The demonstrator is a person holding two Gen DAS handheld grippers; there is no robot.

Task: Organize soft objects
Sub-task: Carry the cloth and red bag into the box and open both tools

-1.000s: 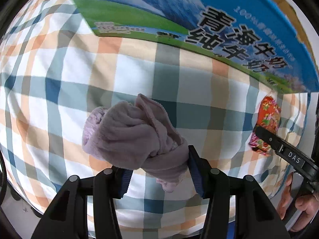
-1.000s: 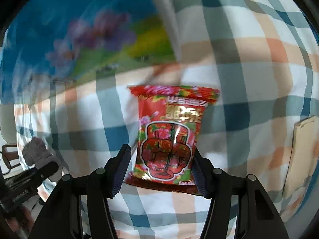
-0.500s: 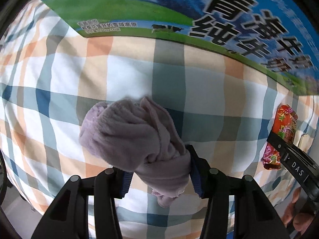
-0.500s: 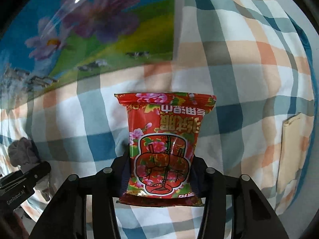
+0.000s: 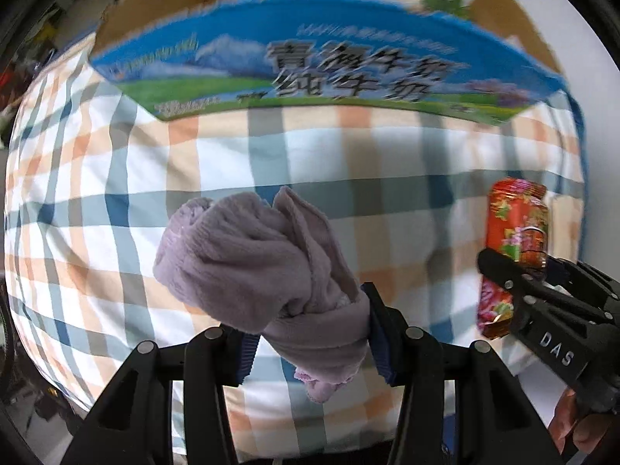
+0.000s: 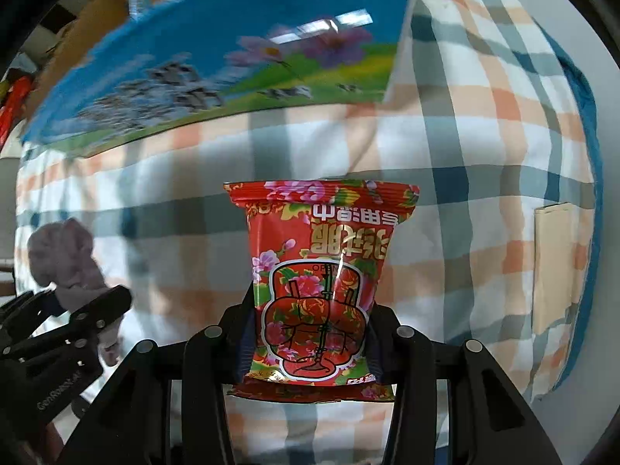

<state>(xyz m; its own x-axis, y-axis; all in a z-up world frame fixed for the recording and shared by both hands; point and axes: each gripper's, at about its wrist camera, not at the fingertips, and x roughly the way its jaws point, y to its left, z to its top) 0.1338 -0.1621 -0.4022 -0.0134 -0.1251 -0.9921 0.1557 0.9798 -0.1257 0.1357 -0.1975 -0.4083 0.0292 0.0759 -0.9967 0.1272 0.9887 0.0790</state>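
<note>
My left gripper [image 5: 310, 333] is shut on a rolled lilac towel [image 5: 252, 255] and holds it above the plaid cloth [image 5: 97, 193]. My right gripper [image 6: 310, 333] is shut on a red flowered snack packet [image 6: 321, 271], also lifted off the cloth. The packet [image 5: 517, 224] and the right gripper [image 5: 542, 310] show at the right of the left wrist view. The towel [image 6: 66, 255] and the left gripper [image 6: 58, 333] show at the left of the right wrist view. A blue milk carton box [image 5: 329, 62] stands open beyond both, with several packets inside.
The checked cloth [image 6: 484, 135] covers the surface under both grippers. A tan cardboard piece [image 6: 554, 263] lies at the right on the cloth. The box's cardboard flaps [image 5: 162, 4] stand open at the back.
Both grippers have risen and pulled back with their loads. The box's open top has come into view. The right gripper's jaws closed on the packet.
</note>
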